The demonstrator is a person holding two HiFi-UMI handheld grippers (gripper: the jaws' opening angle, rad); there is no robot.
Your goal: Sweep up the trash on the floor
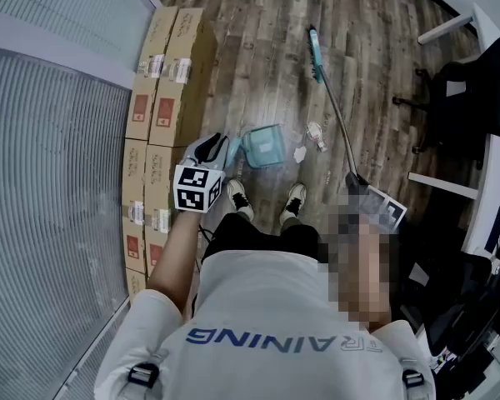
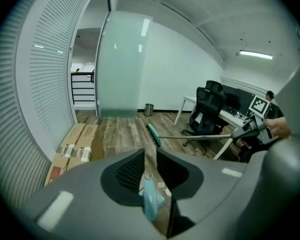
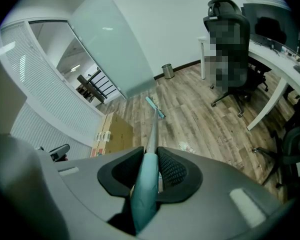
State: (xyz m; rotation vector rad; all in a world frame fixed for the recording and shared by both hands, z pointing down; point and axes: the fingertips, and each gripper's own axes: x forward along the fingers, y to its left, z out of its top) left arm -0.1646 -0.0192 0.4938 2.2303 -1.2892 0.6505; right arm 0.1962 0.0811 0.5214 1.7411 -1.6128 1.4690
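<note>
One broom (image 1: 333, 111), one dustpan (image 1: 265, 146), three-ish scraps (image 1: 300, 153) — floor (image 1: 258, 57), frame centre.
Right gripper (image 1: 356, 182) clamps broom — shaft runs lower right to brush head at upper centre. Left gripper (image 1: 225, 150) jaws slightly parted, dustpan handle between.

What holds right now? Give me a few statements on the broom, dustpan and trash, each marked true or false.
1. The right gripper is shut on the broom's handle. True.
2. The dustpan sits on top of the cardboard boxes. False: it is on the floor, just ahead of the person's shoes.
3. The trash is already inside the dustpan. False: the scraps lie on the floor to the dustpan's right, between it and the broom's handle.
4. The broom head is farther from the person than the trash. True.
5. The cardboard boxes line the wall on the person's left. True.
</note>
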